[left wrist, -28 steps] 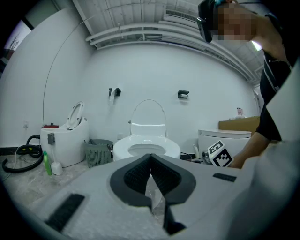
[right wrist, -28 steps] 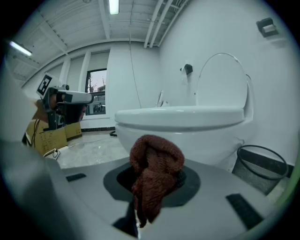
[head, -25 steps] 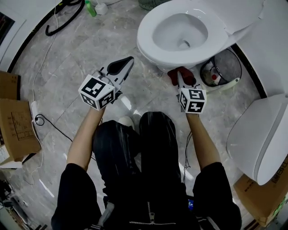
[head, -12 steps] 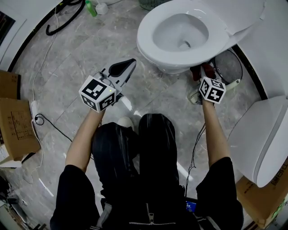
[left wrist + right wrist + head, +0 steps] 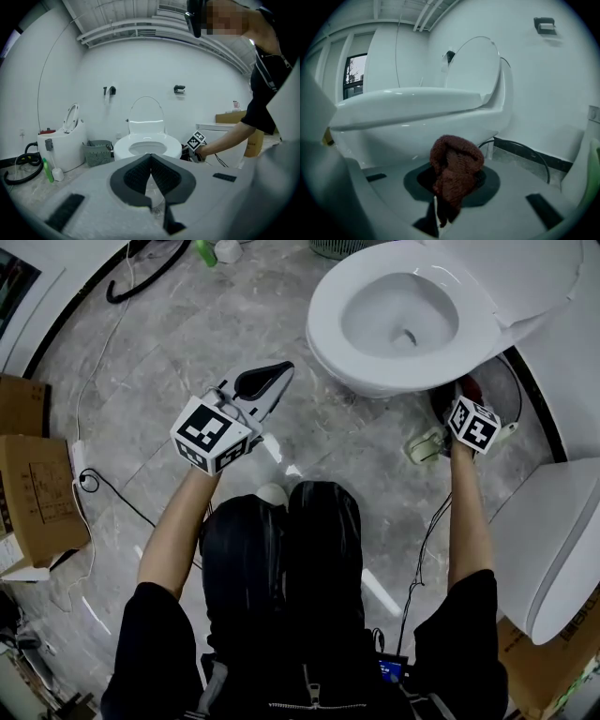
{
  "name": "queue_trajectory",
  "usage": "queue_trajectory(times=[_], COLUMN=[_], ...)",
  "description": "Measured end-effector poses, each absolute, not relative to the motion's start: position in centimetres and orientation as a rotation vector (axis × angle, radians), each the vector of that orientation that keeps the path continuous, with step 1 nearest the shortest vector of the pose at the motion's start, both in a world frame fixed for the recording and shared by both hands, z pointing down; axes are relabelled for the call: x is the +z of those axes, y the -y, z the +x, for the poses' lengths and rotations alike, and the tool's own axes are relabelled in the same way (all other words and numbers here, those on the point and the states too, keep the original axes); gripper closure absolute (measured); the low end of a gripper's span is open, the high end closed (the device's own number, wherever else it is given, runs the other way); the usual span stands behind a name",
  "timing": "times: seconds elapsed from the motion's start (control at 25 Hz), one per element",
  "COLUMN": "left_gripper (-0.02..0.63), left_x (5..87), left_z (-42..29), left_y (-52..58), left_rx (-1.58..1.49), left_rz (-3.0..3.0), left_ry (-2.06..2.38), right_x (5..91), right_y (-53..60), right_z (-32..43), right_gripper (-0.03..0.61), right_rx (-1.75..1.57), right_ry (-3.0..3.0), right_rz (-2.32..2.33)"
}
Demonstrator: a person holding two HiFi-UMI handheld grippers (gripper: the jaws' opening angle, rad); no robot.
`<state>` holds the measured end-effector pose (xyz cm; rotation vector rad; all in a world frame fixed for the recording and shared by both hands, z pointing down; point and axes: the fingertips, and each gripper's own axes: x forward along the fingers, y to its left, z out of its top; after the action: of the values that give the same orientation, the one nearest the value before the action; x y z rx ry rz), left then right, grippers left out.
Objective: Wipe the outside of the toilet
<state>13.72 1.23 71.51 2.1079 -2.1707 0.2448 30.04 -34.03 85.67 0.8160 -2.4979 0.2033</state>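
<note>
Rust-brown knitted cloth [image 5: 456,168] is sitting clamped between the jaws of the right gripper [image 5: 451,187], low beside the right flank of the toilet [image 5: 412,117], under the bowl's overhang; contact with the porcelain is not showing clearly. Left gripper [image 5: 151,174] is hovering idle over the floor [image 5: 187,352], jaws pressed together on nothing, well apart from the bowl. Judging: the outer-bowl wipe is in hand; the next move is calling for pressing cloth to the curved side and sweeping rearward.

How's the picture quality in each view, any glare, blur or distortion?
Head view: sharp, with bright glare streaks on the floor. Left gripper view: fisheye bending, dark corners, toilet crisp. Right gripper view: dimmer, cloth slightly soft.
</note>
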Motion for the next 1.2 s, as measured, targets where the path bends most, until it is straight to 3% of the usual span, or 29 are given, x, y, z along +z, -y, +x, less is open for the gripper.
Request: queue_trajectory(times=[0.4,0.92,1.2], left_gripper=[0.609,0.609,0.61], left_x=[65.1,38.7,26.7], left_z=[9.8,7.9,5.4], left_y=[-1.9,-3.3,-3.7], left_rx=[0.243,0.183,0.126], left_rz=[2.062,2.038,2.054], left_ry=[2.142,1.995,1.967], right_x=[78.0,46.0,32.4], right_y=[26.1,11.5,9.0], right_z=[32.3,21.0,15.0], right_gripper=[0.495,0.492,0.491], right_rx=[0.286,0.334,0.317], right_ry=[2.488,2.517,2.6], right_rz=[0.792,0.531,0.523])
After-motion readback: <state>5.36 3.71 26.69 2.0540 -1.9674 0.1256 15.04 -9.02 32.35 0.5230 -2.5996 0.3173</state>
